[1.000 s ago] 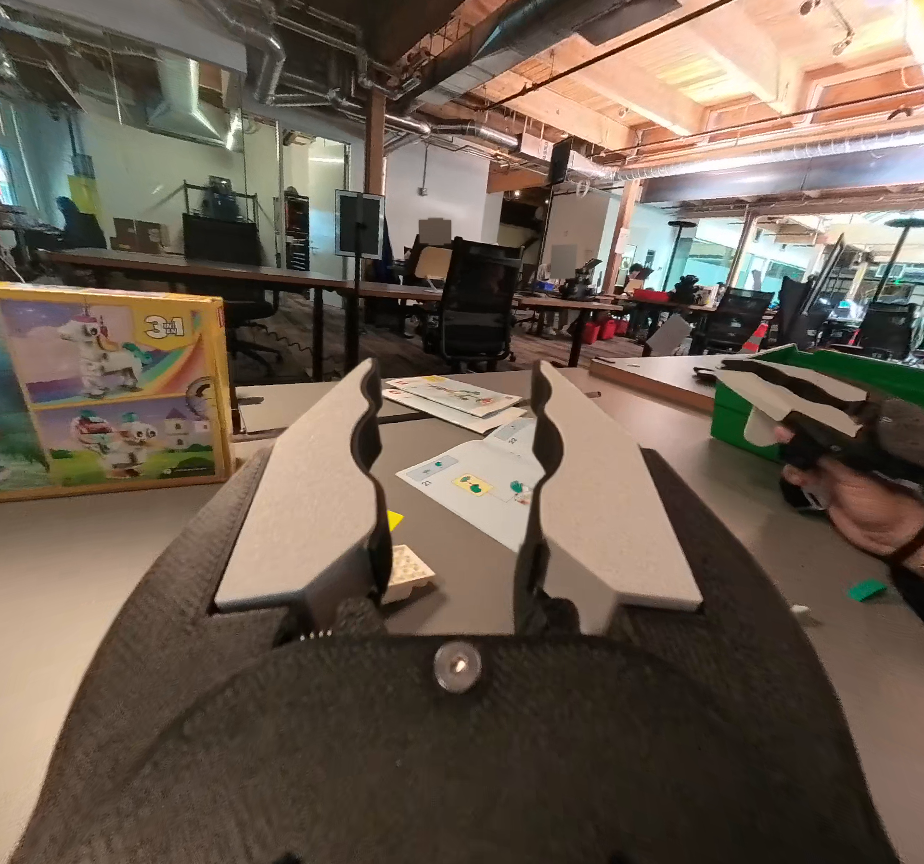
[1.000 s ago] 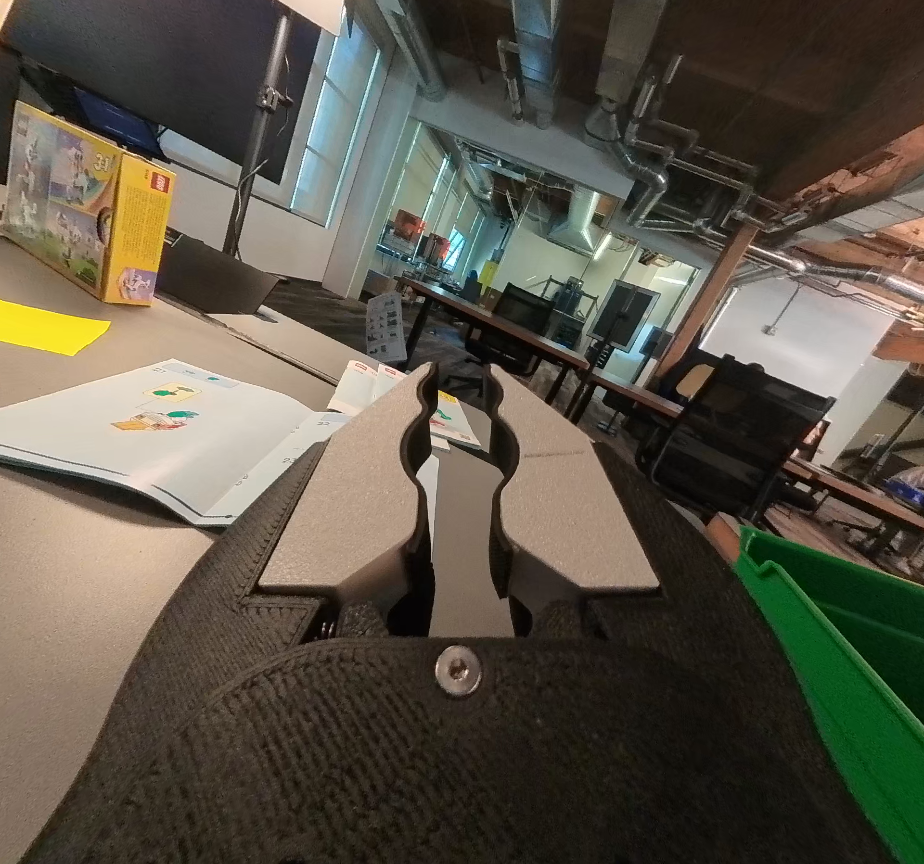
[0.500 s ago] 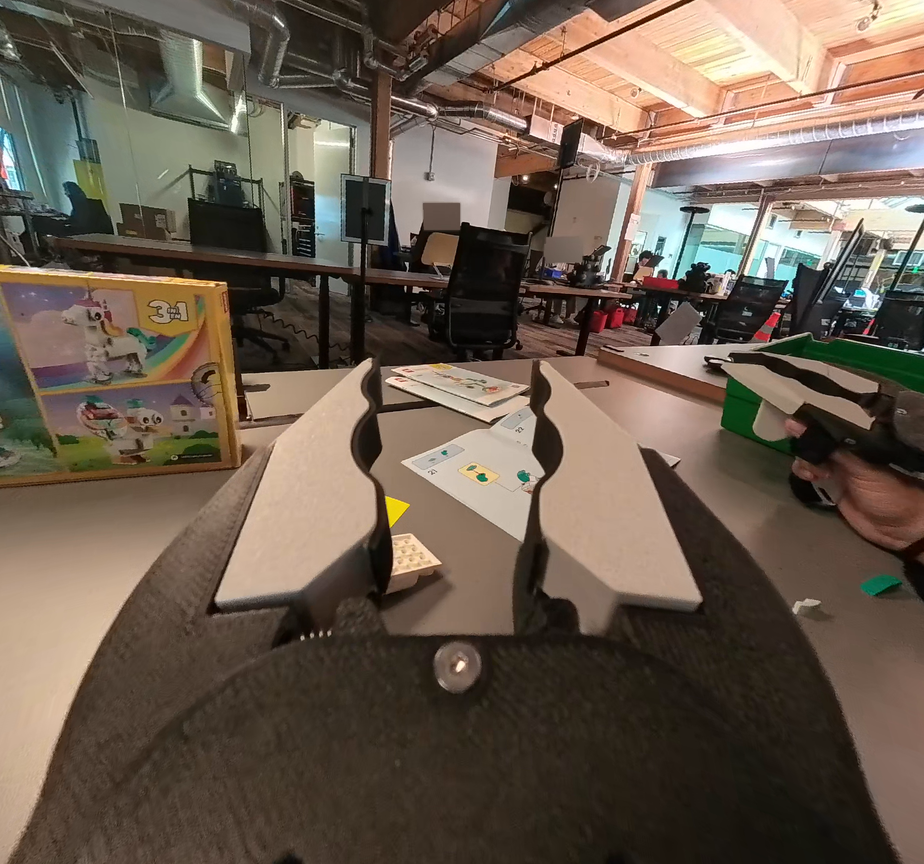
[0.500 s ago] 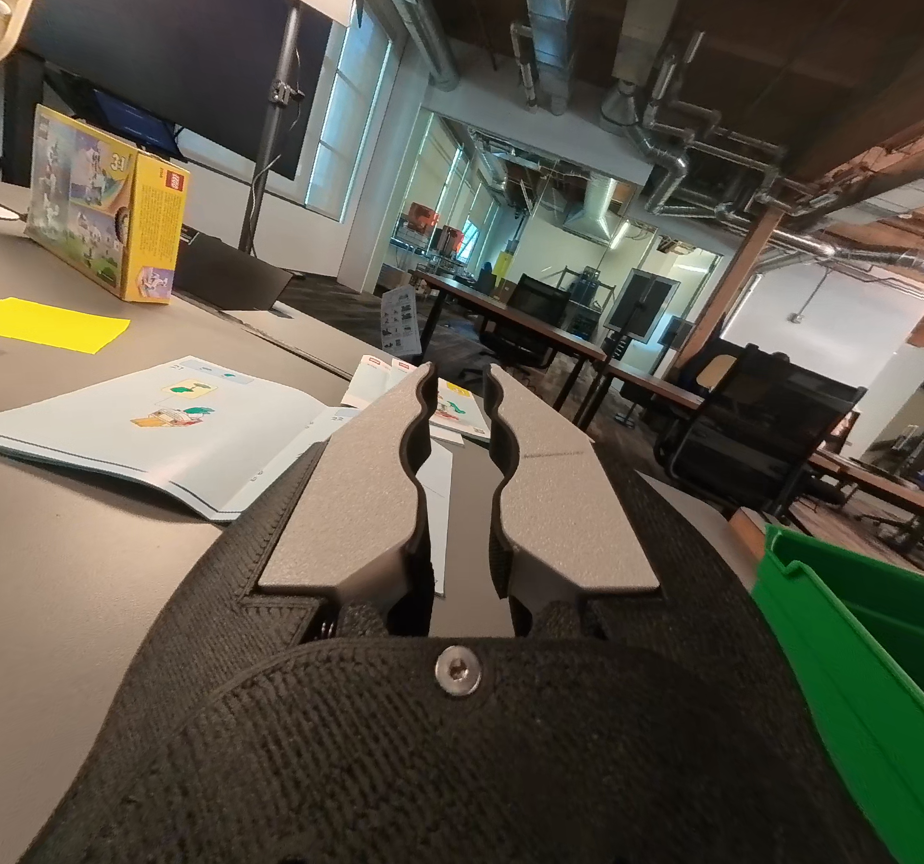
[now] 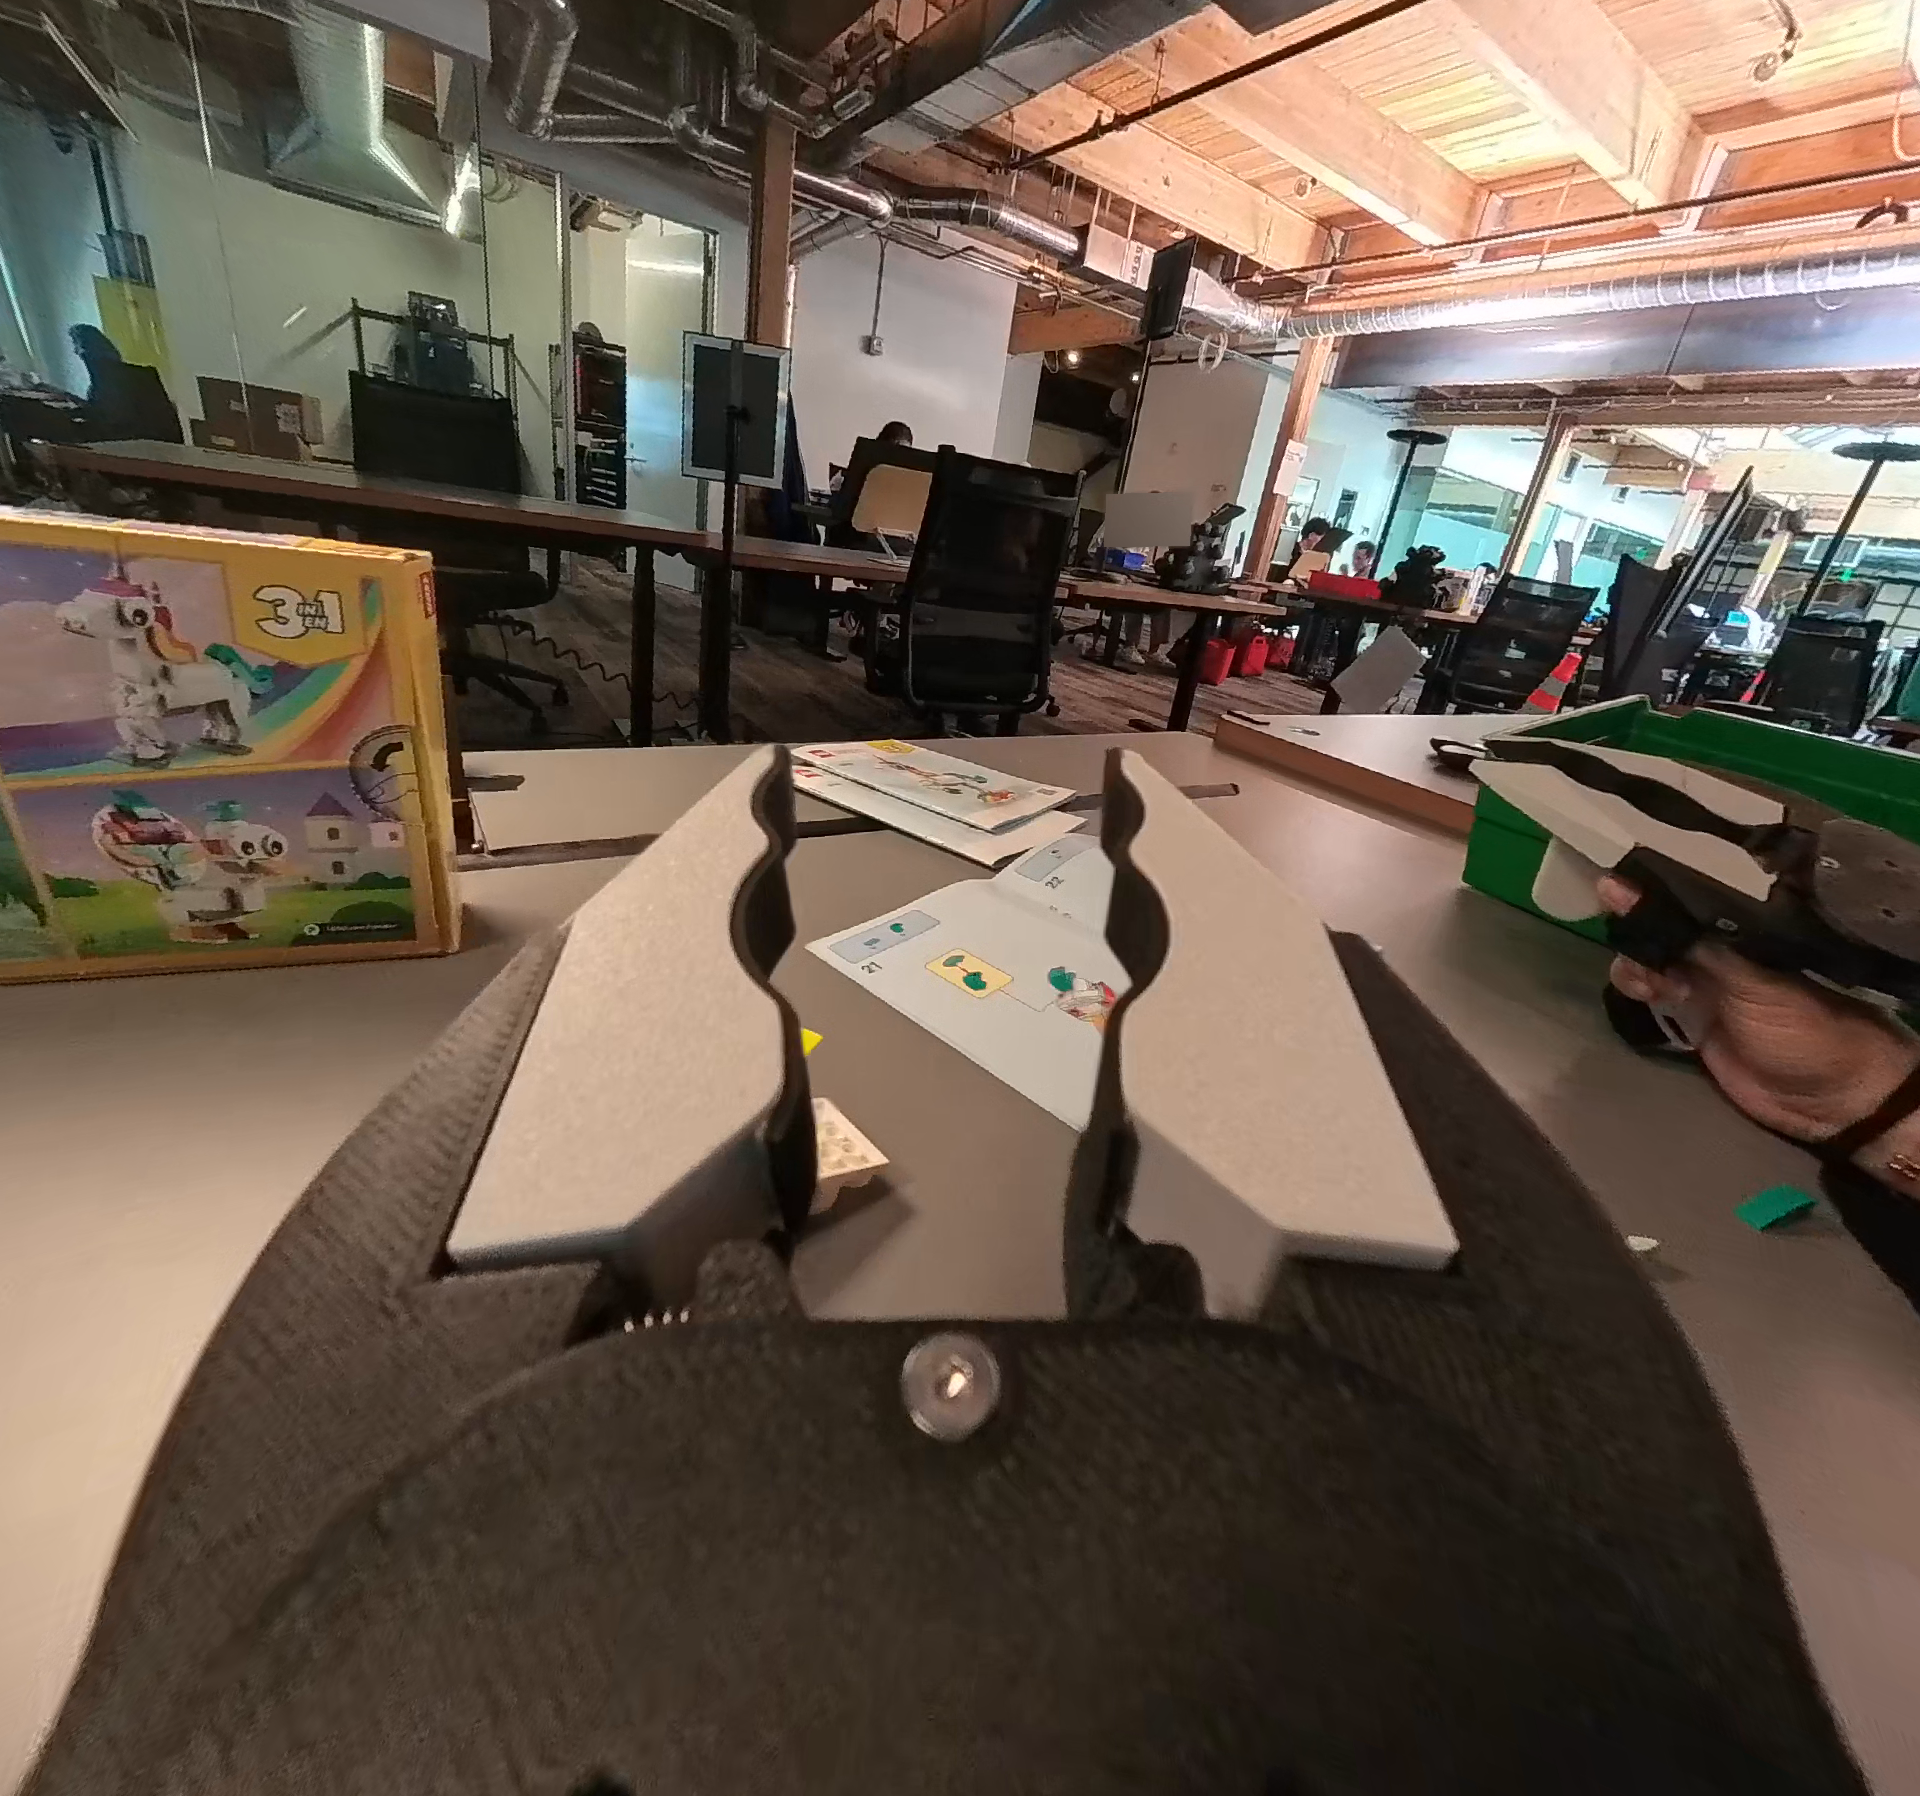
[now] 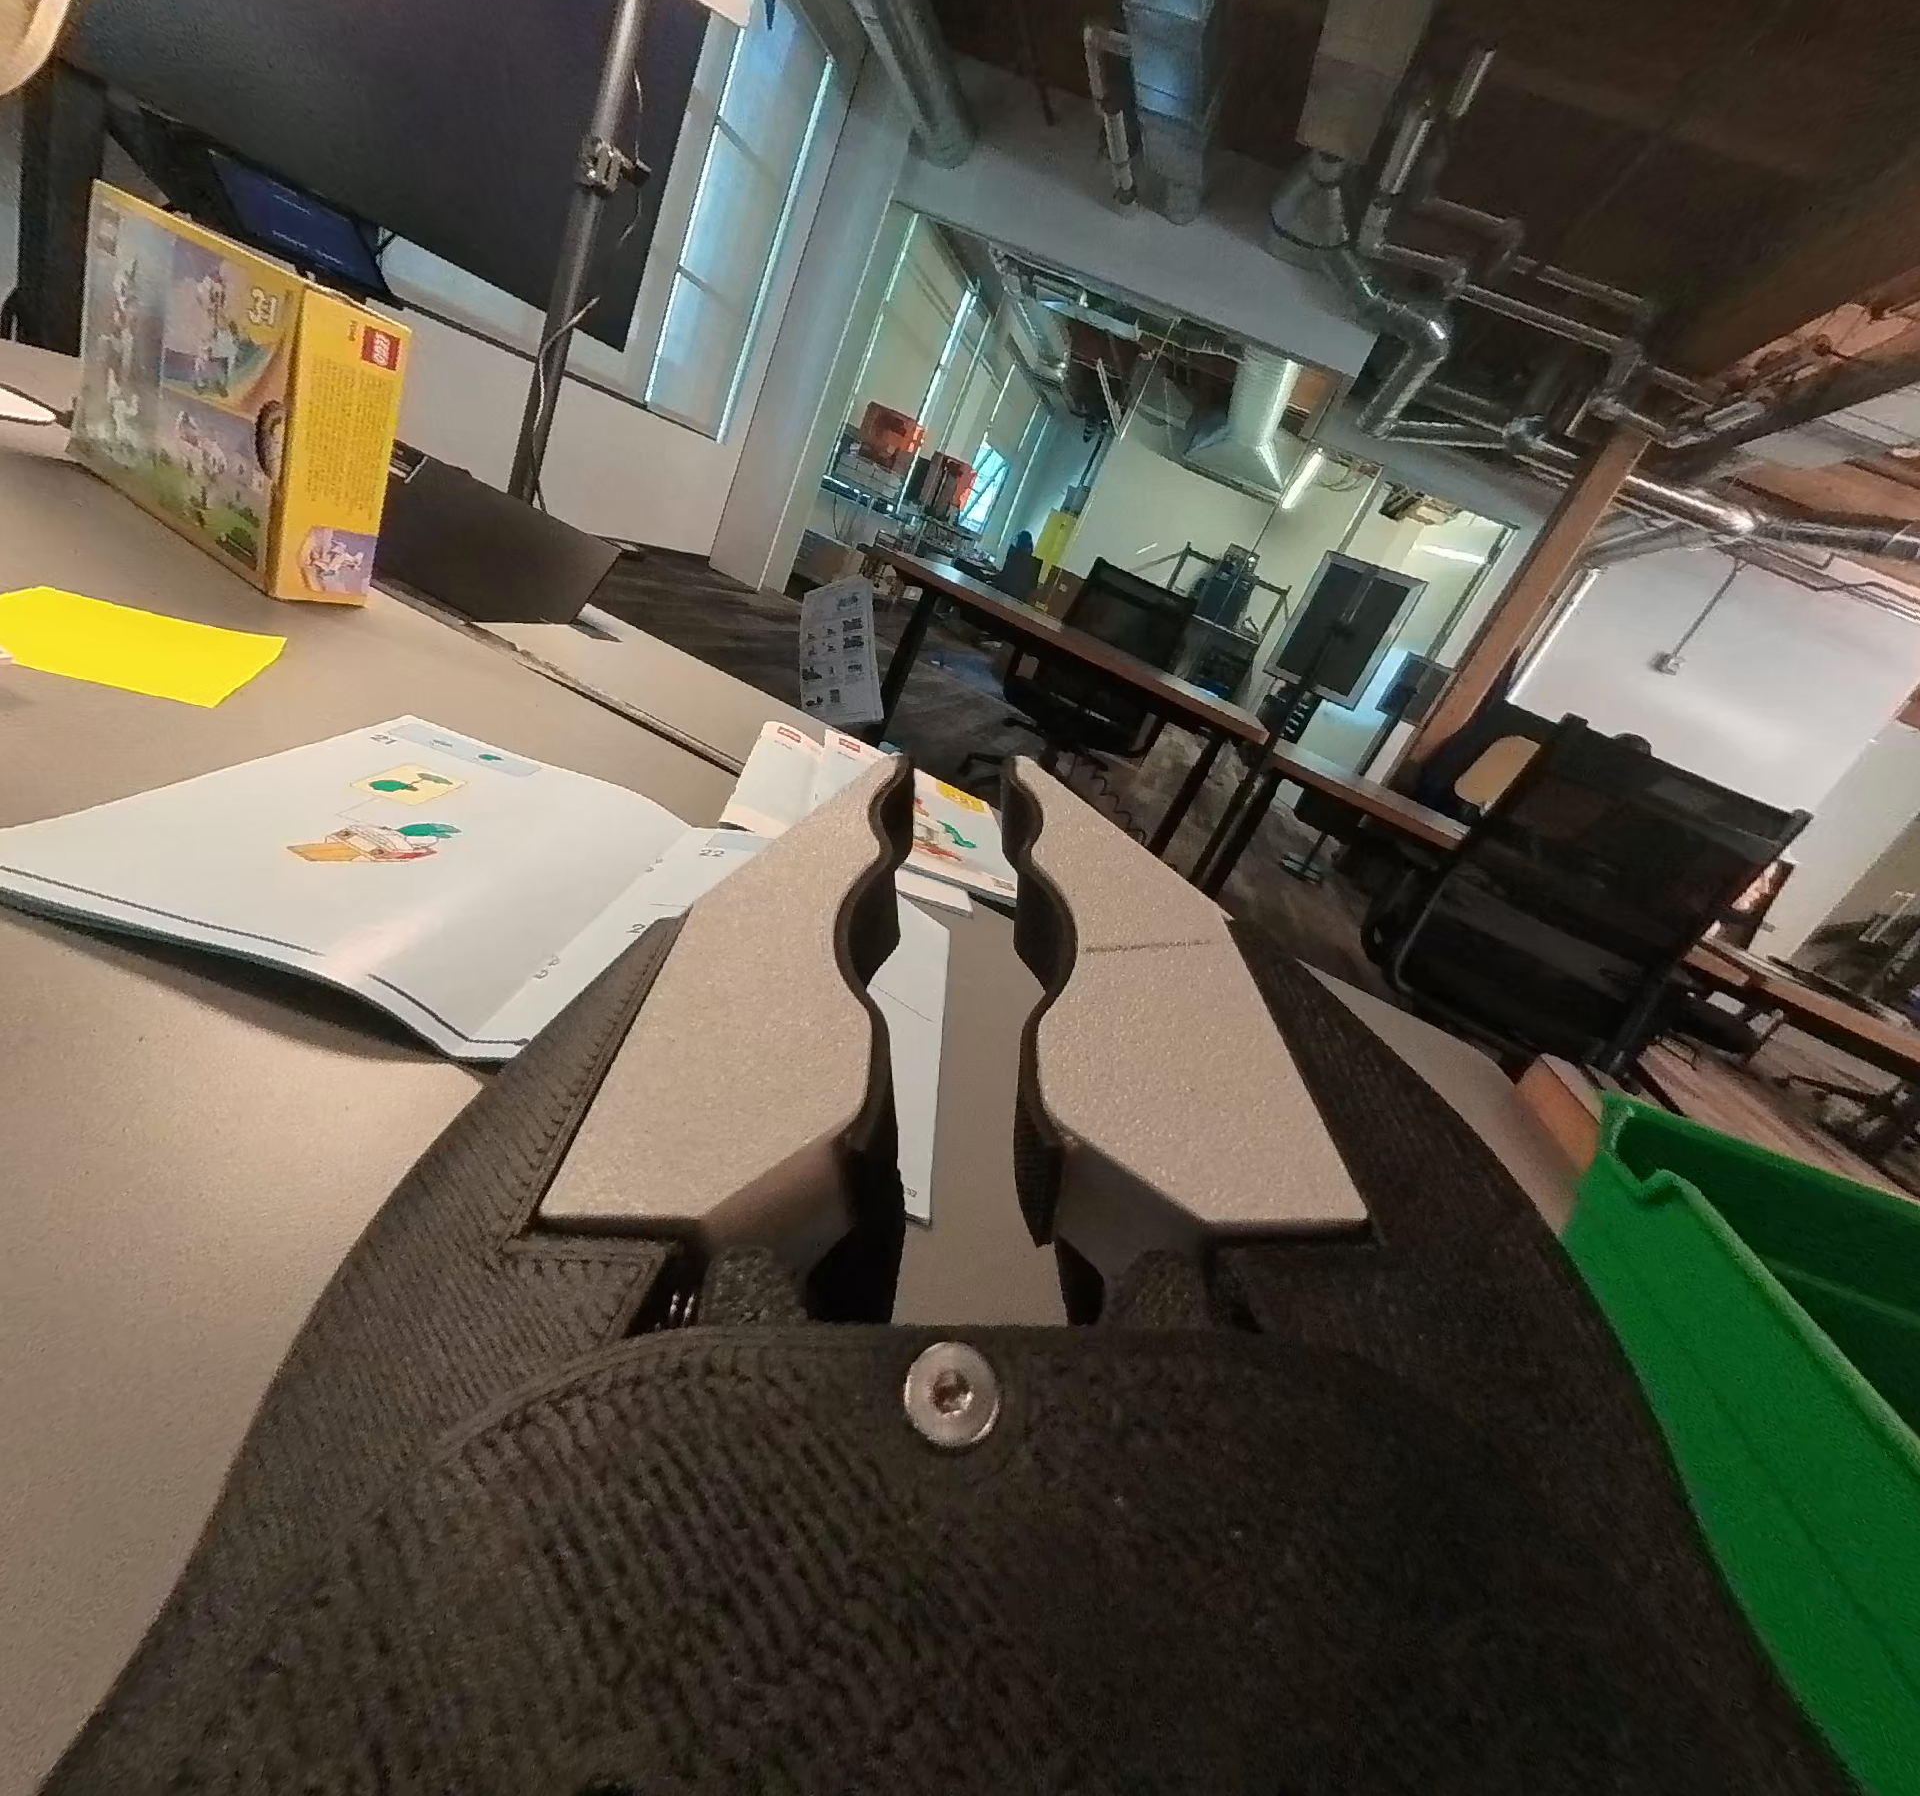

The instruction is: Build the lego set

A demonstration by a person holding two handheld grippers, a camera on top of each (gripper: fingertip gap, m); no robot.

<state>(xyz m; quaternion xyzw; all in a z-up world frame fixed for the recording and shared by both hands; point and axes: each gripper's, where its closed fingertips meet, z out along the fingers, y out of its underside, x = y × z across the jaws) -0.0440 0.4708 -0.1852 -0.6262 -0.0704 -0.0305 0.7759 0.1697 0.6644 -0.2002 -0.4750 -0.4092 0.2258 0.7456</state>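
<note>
Landmark: the open instruction booklet [image 5: 971, 993] on the counter [image 5: 187, 1102]. Left of it, the lego box [image 5: 213, 759] stands as before. Left claw [image 5: 940, 790] remains spread, empty — white brick [image 5: 844, 1162] beneath. Right claw [image 6: 956, 790], jaws slightly parted and empty, has shifted; green bin [image 6: 1766, 1331] sits rightmost.

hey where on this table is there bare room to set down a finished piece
Bare table lies in front of the yellow set box, left of the left tongs. Crowded: the middle holds the open instruction booklet, a white brick and more leaflets; the green bin borders the right.
</note>
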